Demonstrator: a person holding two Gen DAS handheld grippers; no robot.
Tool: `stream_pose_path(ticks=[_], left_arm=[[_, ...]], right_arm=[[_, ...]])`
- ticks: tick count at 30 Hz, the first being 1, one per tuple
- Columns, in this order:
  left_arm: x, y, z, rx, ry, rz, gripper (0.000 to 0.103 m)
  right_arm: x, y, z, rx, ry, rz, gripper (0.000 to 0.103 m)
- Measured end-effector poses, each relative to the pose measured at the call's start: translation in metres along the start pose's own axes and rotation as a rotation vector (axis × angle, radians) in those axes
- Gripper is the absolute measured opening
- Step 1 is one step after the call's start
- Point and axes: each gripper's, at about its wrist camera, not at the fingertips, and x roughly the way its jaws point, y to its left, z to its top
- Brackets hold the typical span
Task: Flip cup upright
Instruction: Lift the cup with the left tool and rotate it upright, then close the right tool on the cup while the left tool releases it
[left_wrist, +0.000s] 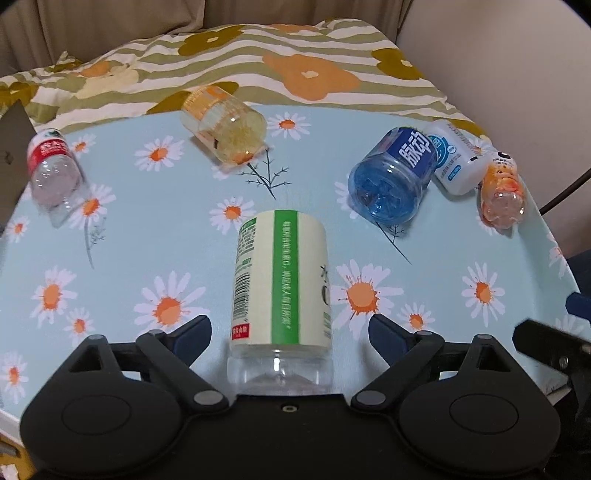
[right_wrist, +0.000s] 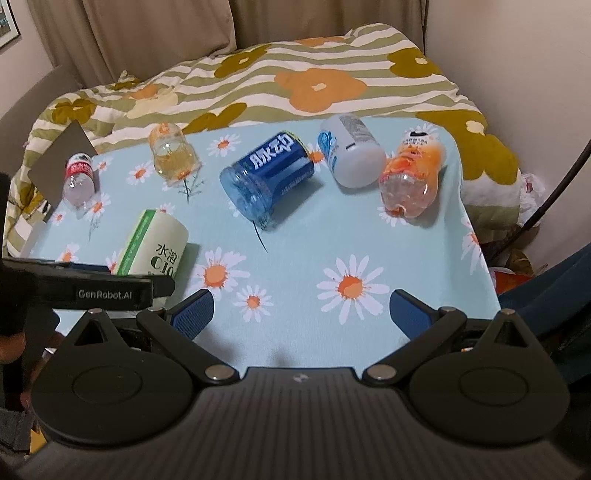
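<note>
A cut-bottle cup with a cream and green label (left_wrist: 280, 284) lies on its side on the daisy-print table (left_wrist: 147, 229), its clear end toward me. My left gripper (left_wrist: 290, 332) is open, one finger on each side of the cup, not touching it. The same cup shows at the left of the right wrist view (right_wrist: 155, 247), partly behind the left gripper's body. My right gripper (right_wrist: 301, 310) is open and empty above bare table near the front edge.
Other cups lie on their sides: a blue one (left_wrist: 395, 181) (right_wrist: 266, 177), a white one (left_wrist: 456, 158) (right_wrist: 351, 151), an orange one (left_wrist: 502, 192) (right_wrist: 413, 177), a yellow one (left_wrist: 225, 125) (right_wrist: 171, 151), a red-labelled one (left_wrist: 53, 170) (right_wrist: 78, 179). A floral blanket (left_wrist: 295, 66) lies beyond the table.
</note>
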Motion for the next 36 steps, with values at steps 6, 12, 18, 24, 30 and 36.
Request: stream_pose_path(ticks=[6,12,18,24,30,36], left_arm=[[-0.033,0.010,0.000,-0.019,-0.037,0.033,0.102],[-0.055,0.042,-0.003,-0.058,-0.050,0.061,0.103],[-0.060,0.088,-0.008,-0.106,-0.055,0.000,0.103],[-0.064,0.130,-0.019,-0.134,-0.074,-0.016,0.103],[-0.058,0.173,-0.028,-0.159,-0.053,-0.037,0.103],[-0.052,0.198,-0.029,-0.177,-0.041,-0.058,0.103]], right_arm=[[-0.005,0.010,0.023,-0.029,-0.002,0.051,0.103],[0.010,0.038,0.051,-0.030,0.123,0.146,0.103],[0.052,0.067,0.078,0.058,0.308,0.221,0.103],[0.104,0.096,0.095,0.151,0.446,0.204,0.103],[0.139,0.110,0.093,0.232,0.513,0.178,0.093],[0.152,0.115,0.087,0.275,0.530,0.147,0.078]])
